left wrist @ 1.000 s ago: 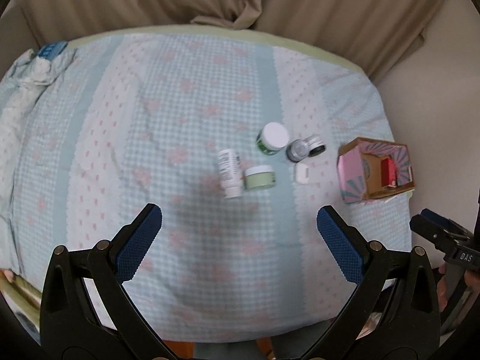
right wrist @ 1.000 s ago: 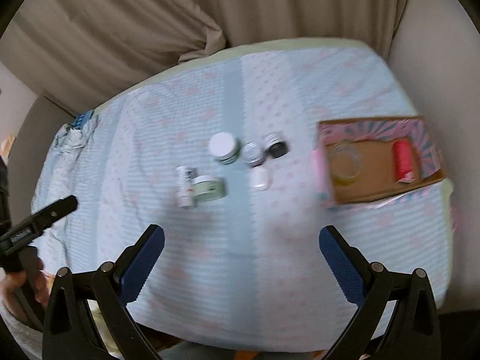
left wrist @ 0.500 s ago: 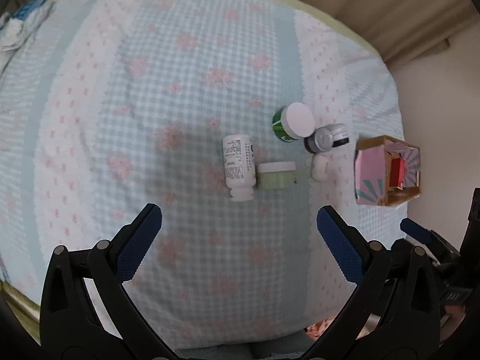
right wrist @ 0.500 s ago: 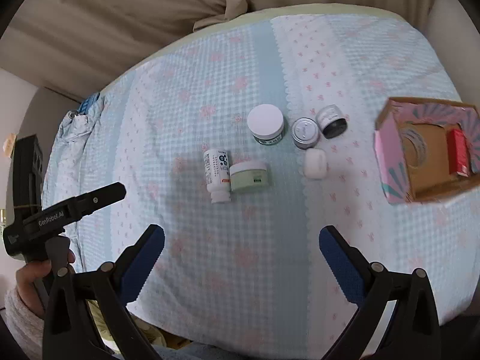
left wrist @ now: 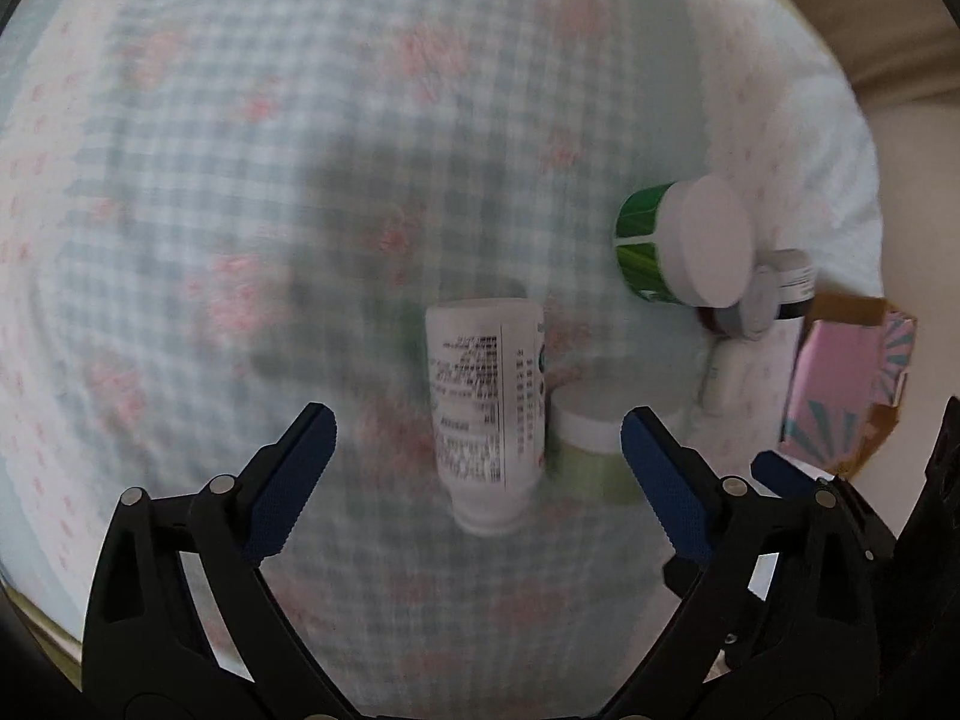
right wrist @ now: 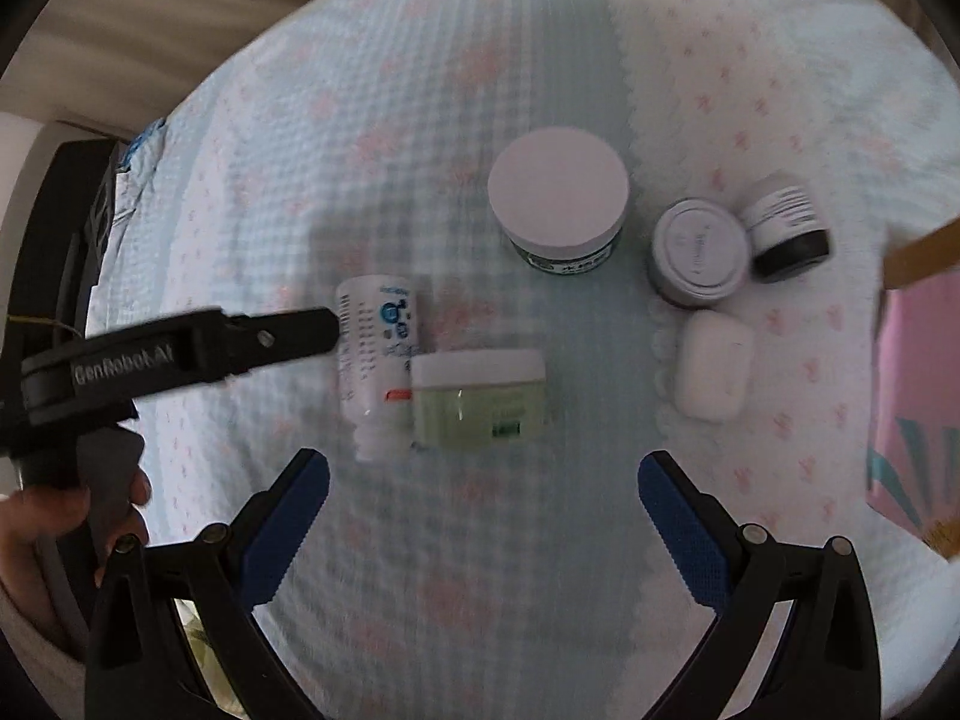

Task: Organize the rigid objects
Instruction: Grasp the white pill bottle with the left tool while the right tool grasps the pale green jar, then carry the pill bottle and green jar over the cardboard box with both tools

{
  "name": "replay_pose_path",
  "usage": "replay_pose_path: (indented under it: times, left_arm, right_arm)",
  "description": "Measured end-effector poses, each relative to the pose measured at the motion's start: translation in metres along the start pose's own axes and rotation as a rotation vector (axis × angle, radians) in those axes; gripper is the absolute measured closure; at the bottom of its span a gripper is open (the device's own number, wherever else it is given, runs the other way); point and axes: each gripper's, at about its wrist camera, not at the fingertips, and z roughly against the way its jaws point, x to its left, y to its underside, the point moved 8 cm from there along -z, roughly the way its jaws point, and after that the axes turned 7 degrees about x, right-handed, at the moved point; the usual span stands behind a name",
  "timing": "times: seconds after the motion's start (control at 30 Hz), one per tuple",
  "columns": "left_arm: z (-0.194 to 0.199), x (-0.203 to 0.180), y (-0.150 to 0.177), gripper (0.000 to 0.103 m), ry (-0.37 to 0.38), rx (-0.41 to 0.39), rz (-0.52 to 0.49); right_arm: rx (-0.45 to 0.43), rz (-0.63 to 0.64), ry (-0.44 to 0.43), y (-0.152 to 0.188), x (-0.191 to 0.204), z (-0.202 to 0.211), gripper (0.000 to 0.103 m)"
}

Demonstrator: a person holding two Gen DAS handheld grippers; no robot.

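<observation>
Left gripper [left wrist: 477, 450] hangs wide open right over the bottle [left wrist: 486, 414], which lies flat on the quilt [left wrist: 240, 210], long axis running between the pads, cap nearest. Right gripper [right wrist: 483, 501], also spread empty, sits farther off. Smooth white plastic, round body; pale green jar [right wrist: 480, 399] touches its side

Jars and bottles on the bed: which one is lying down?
The white pill bottle with the printed label lies on its side beside the pale green jar. The other containers stand upright.
</observation>
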Motion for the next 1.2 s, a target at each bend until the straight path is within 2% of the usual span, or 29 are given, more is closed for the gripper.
replay_pose_path:
  times: [0.1, 0.33, 0.43, 0.53, 0.63, 0.67, 0.77, 0.9, 1.07, 1.2]
  left_arm:
    - [-0.018, -0.003, -0.006, 0.013, -0.02, 0.026, 0.0]
    - [-0.046, -0.005, -0.013, 0.014, -0.043, 0.064, 0.024]
    - [-0.057, -0.007, -0.013, 0.026, -0.046, 0.078, 0.027]
    - [-0.066, -0.01, -0.012, 0.032, -0.075, 0.086, 0.008]
    - [-0.07, -0.015, -0.009, 0.039, -0.11, 0.078, -0.022]
    - [-0.071, -0.017, -0.007, 0.042, -0.111, 0.073, -0.027]
    - [-0.065, -0.014, -0.001, 0.055, -0.071, 0.062, -0.033]
    - [-0.06, -0.011, 0.003, 0.056, -0.061, 0.048, -0.051]
    - [-0.047, -0.001, 0.007, 0.056, -0.043, 0.024, -0.038]
    - [-0.034, 0.002, -0.005, 0.056, -0.028, -0.004, -0.018]
  right_arm:
    - [0.022, -0.005, -0.017, -0.008, -0.004, -0.018, 0.0]
    - [0.06, -0.005, -0.029, -0.019, -0.007, -0.044, 0.0]
    - [0.077, 0.005, -0.041, -0.024, -0.006, -0.054, 0.001]
    - [0.09, 0.037, -0.029, -0.029, -0.002, -0.063, 0.002]
    - [0.114, 0.048, -0.03, -0.029, -0.001, -0.072, 0.017]
    - [0.122, 0.048, -0.038, -0.029, 0.001, -0.075, 0.029]
    - [0.126, 0.046, -0.061, -0.029, 0.005, -0.078, 0.037]
    - [0.118, 0.086, -0.01, -0.029, 0.011, -0.077, 0.037]
    - [0.111, 0.092, -0.002, -0.029, 0.01, -0.075, 0.037]
    - [0.099, 0.1, 0.016, -0.027, 0.01, -0.071, 0.037]
